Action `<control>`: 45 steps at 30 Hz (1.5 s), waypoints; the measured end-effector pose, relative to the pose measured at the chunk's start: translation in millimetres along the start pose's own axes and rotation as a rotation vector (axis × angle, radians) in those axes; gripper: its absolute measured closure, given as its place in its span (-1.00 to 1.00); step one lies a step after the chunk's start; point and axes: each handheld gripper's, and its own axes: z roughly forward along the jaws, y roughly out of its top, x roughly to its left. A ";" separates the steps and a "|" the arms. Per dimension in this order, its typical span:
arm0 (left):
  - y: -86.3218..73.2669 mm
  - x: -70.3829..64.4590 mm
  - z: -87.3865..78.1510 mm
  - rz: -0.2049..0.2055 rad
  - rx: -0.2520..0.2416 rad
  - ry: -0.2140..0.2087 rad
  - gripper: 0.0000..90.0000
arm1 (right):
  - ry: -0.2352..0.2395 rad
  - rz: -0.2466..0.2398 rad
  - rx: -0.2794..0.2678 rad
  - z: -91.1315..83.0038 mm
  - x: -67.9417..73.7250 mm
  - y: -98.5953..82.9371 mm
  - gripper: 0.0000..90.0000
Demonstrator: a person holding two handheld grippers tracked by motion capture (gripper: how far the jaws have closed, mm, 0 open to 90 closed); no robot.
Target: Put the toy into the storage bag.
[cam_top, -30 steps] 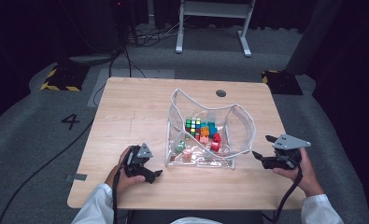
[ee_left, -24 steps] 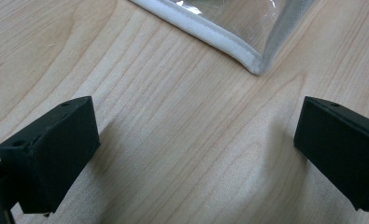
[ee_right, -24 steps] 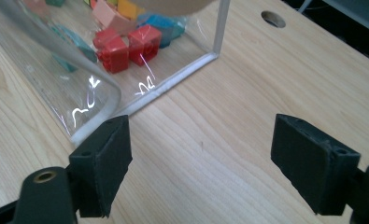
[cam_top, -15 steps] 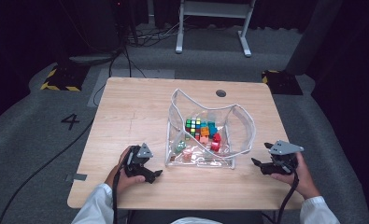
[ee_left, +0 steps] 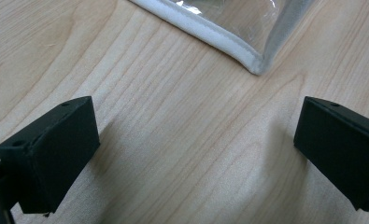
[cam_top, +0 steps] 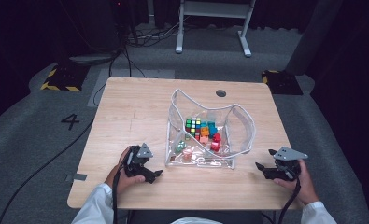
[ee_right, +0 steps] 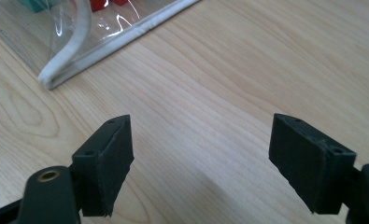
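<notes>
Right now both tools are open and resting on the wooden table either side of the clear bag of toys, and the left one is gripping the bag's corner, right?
Not quite: the left tool grips nothing. In the left gripper view the clear bag lies ahead of its open jaws, apart from them. The rest stands.

Bag [ee_left: 229, 37] cut off by top edge in left gripper view, corner alone visible. Same in right gripper view [ee_right: 102, 39]; red and teal pieces [ee_right: 102, 4] cropped, unidentifiable. Small items [cam_top: 187, 151] at bag front indistinct in high view.
</notes>
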 end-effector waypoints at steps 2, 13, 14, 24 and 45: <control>0.0 0.0 0.0 0.000 0.000 0.000 -1.00 | 0.003 0.010 0.005 -1.1 -1.1 -3.8 -0.51; 0.0 0.0 0.0 0.000 0.000 0.000 -1.00 | 0.030 0.096 0.010 -5.1 -8.1 -28.5 -0.51; 0.0 0.0 0.0 0.000 0.000 0.000 -1.00 | 0.036 0.111 0.005 -5.2 -8.4 -30.0 -0.50; 0.1 0.2 0.0 0.000 0.001 -0.001 -1.00 | 0.052 0.180 0.016 -12.0 -12.2 -49.9 -0.53; 0.2 0.4 0.5 -0.001 0.000 -0.006 -1.00 | 0.040 0.211 0.018 -14.7 -14.1 -53.5 -0.53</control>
